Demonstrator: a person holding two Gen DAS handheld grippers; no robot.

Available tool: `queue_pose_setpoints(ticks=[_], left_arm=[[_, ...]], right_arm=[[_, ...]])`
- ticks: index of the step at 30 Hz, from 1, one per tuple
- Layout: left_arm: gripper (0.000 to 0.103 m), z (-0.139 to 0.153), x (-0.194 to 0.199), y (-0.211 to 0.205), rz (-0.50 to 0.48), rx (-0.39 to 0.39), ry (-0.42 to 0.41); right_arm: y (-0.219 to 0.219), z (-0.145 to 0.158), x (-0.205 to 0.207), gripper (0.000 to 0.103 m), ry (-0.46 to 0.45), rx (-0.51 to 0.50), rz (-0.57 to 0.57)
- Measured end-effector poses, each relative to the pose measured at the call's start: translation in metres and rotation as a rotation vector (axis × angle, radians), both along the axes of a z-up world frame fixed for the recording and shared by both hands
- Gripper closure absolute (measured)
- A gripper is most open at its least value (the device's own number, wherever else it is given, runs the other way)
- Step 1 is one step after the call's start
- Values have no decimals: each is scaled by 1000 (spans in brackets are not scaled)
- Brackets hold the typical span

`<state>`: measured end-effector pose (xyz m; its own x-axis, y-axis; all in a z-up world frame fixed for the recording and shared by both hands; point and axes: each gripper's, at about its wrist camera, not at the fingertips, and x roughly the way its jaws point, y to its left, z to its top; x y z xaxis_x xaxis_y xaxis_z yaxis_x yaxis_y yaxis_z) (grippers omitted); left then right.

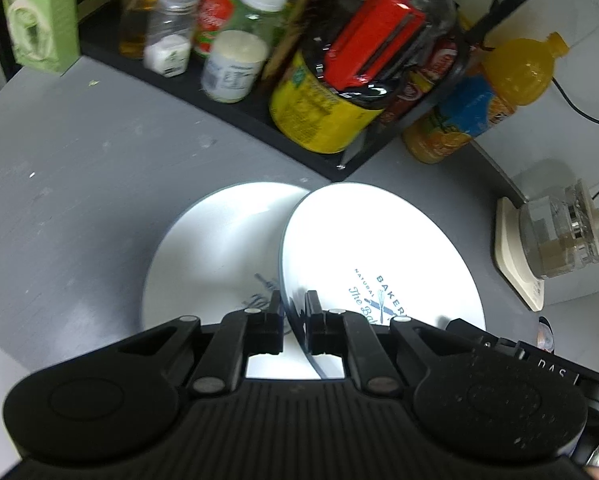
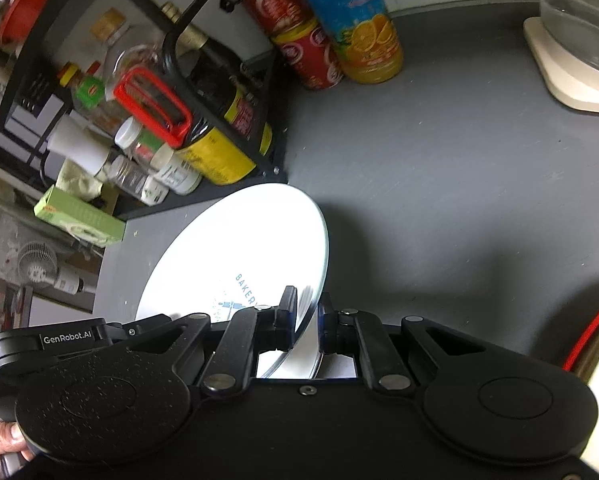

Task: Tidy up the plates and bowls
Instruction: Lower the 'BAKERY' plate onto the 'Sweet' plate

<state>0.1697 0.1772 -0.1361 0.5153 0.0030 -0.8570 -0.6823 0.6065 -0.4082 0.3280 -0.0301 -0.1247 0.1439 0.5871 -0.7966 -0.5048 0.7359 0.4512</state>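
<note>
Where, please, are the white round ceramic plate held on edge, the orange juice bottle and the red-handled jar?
White round ceramic plate [image 1: 379,248]: left wrist view, bare face above the print.
Orange juice bottle [image 2: 359,20]: right wrist view, blue label.
Red-handled jar [image 1: 323,116]: left wrist view, yellow label.

We find open grey desk [image 2: 439,184] to the right of the tilted plate [image 2: 235,248] and at near left. The far side is blocked by a black rack [image 1: 227,108] crowded with bottles, an orange juice bottle [image 1: 495,96], red cans [image 2: 295,36] and a scale [image 1: 515,256] at far right.
</note>
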Motion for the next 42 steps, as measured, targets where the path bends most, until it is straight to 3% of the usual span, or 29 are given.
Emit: queue_pose_setpoints(ticks=[27,42], left_arm=[[92,-41,-24,2,34,-63,76],[89,-57,-23,7,37,-99,117]], right_arm=[[18,-24,-11,93,-24,-92,82],[20,-33,-12,96,-22,-116,64]])
